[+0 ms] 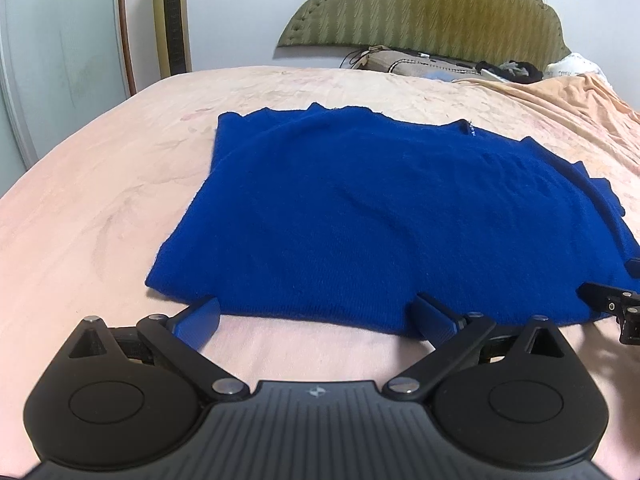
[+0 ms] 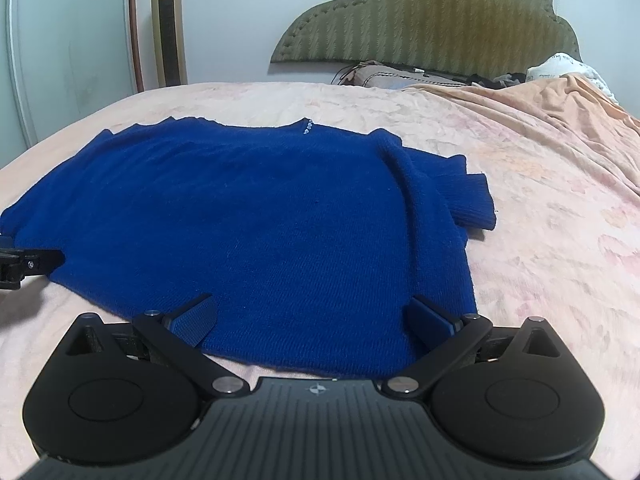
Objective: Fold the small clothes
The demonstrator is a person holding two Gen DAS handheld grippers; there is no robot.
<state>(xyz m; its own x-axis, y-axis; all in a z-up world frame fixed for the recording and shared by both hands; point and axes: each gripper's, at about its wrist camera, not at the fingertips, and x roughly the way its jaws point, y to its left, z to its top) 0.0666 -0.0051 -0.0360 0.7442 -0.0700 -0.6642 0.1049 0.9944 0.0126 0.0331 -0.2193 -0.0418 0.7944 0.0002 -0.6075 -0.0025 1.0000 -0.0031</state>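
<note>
Both grippers wide open, holding nothing.
Blue sweater (image 1: pixel 332 208) lies partly folded, sleeve (image 2: pixel 460 196) tucked at 2 o'clock; hem fold remains.

Pink-sheeted bed (image 2: pixel 520 200), green padded headboard (image 2: pixel 440 20), gold tower fan (image 2: pixel 168 28).

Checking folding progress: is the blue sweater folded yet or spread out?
Partly folded: the blue sweater lies flat on the bed, sleeves tucked in, one cuff sticking out.
</note>
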